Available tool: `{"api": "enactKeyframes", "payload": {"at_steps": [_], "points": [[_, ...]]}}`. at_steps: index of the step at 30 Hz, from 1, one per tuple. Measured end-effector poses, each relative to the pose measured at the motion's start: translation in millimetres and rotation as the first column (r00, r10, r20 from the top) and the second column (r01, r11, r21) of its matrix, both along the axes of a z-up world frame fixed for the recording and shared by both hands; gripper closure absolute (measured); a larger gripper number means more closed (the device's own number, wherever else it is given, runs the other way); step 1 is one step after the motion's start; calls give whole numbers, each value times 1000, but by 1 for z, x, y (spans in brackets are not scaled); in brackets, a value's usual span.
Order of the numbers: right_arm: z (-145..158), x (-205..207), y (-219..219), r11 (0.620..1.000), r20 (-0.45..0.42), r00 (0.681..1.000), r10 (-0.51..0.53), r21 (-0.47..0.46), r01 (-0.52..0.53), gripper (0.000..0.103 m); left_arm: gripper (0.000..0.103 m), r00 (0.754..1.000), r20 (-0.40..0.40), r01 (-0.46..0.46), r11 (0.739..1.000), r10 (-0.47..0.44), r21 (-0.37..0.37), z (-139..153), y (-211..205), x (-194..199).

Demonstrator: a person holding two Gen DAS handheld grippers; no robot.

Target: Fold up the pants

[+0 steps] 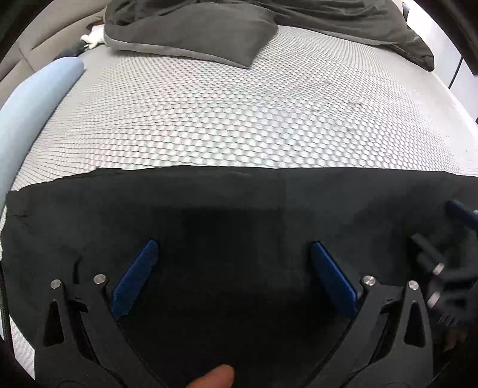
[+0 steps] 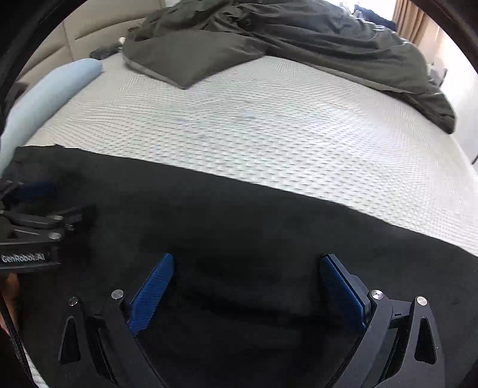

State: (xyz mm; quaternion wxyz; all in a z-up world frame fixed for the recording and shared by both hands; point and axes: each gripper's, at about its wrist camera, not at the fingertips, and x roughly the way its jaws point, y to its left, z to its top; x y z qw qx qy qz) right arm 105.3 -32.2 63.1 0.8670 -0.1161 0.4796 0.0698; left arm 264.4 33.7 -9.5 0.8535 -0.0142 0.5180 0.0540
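The black pants (image 1: 239,203) lie flat on the near part of the mattress (image 1: 239,113), their far edge running straight across. In the right wrist view the pants (image 2: 239,221) fill the lower half. My left gripper (image 1: 234,247) is open and empty just above the pants, blue pads apart. My right gripper (image 2: 246,262) is open and empty above the pants too. The right gripper shows at the right edge of the left wrist view (image 1: 448,259). The left gripper shows at the left edge of the right wrist view (image 2: 33,215).
A dark grey pillow (image 1: 194,32) and rumpled dark duvet (image 2: 328,38) lie at the far side of the bed. A light blue bolster (image 1: 33,104) lies along the left edge. A beige headboard (image 2: 104,24) stands behind. The mattress ends at the right (image 2: 466,161).
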Motion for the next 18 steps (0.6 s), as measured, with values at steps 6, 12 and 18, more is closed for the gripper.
{"api": "enactKeyframes", "payload": {"at_steps": [6, 12, 18], "points": [[8, -17, -62, 983, 15, 985, -173, -56, 174, 3, 16, 986, 55, -158, 987, 156, 33, 6, 58, -8], [21, -57, -74, 989, 28, 988, -151, 5, 151, 3, 59, 987, 124, -96, 995, 98, -21, 37, 70, -30], [17, -95, -54, 1000, 28, 999, -20, -20, 21, 3, 65, 974, 151, -171, 985, 170, -10, 51, 129, -58]]}}
